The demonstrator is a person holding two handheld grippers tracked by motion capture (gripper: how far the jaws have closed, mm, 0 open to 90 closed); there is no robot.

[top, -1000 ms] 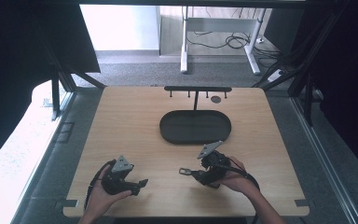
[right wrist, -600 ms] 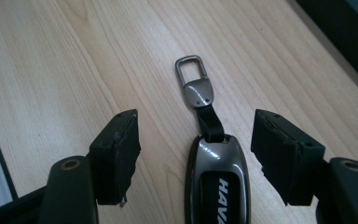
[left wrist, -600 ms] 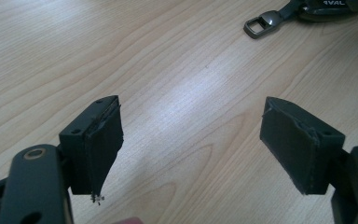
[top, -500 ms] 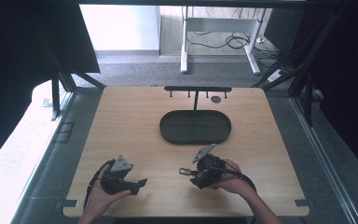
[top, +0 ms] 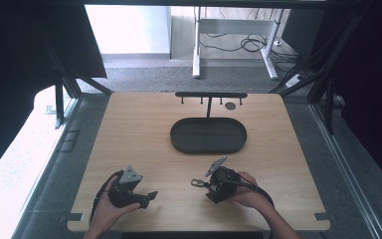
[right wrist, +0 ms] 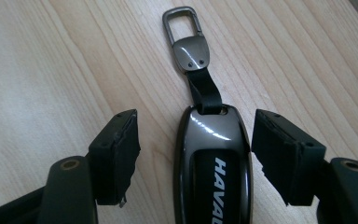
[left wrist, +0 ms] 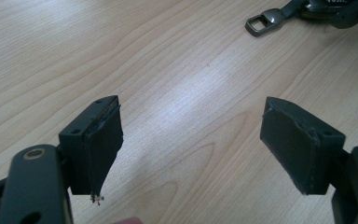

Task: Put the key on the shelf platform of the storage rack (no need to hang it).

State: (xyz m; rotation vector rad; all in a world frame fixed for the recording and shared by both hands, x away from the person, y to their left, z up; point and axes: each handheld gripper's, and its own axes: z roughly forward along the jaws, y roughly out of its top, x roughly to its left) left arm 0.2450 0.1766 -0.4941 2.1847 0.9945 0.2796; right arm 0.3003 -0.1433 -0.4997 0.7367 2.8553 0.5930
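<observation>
A dark car key fob (right wrist: pixel 213 168) with a short black strap and a metal clasp ring (right wrist: pixel 182 21) is seen lying flat on the wooden tabletop (top: pixel 129 129), near the front edge and right of the middle. In the right gripper view the fob is framed between the two jaws of the right claw (right wrist: pixel 196 156), which stand apart on either side of it with a gap visible at each side; the claw is released, and nothing is clamped. White lettering can be read on the fob's glossy face, cut off by the lower edge of the view. The strap and ring are stretched out away from the claw.

In the high view the right claw (top: pixel 210 183) is held low over the tabletop by the person's right hand (top: pixel 246 194), with the ring pointing left. The left claw (top: pixel 149 195) is held near the front edge, left of the fob and apart from it. In the left gripper view its jaws are spread wide over bare wood, so it is released as well.

A dark oval tray (top: pixel 179 142) is placed at the middle of the tabletop, with a black hook rack (top: pixel 210 94) standing just behind it at the far edge.
</observation>
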